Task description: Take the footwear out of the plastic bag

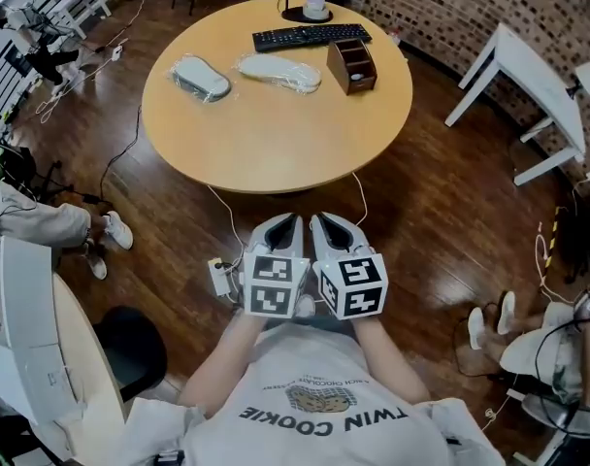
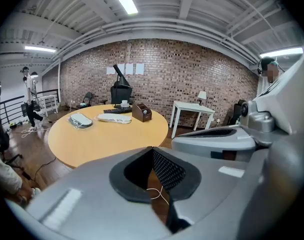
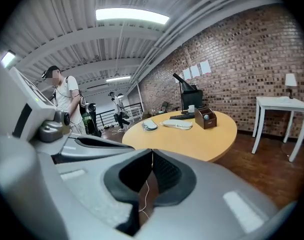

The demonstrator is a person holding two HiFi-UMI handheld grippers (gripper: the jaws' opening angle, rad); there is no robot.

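- The left claw (image 2: pixel 152 148) is shut tight, tip against tip, with nothing in it.
- The right claw (image 3: pixel 152 151) is shut too, and it holds nothing.
- The two claws are side by side, close to the person's tummy, over the brown wood floor (image 1: pixel 450 212) (not over the table).
- They point at the round table (image 1: pixel 276 144), which is a little way in front of them.
- A grey shoe (image 1: pixel 201 77) lies on the far part of the table, inside a clear plastic bag (image 1: pixel 217 92).
- A long white shoe (image 1: pixel 278 72) lies near it on the right, in a bag of its own. The two do not touch.
- Both shoes are well apart from the claws.
- A brown wooden box (image 1: pixel 351 65) stands just beside the white shoe.
- A black keyboard (image 1: pixel 311 36) lies behind the shoes, and a white cup (image 1: pixel 315 7) is behind that.
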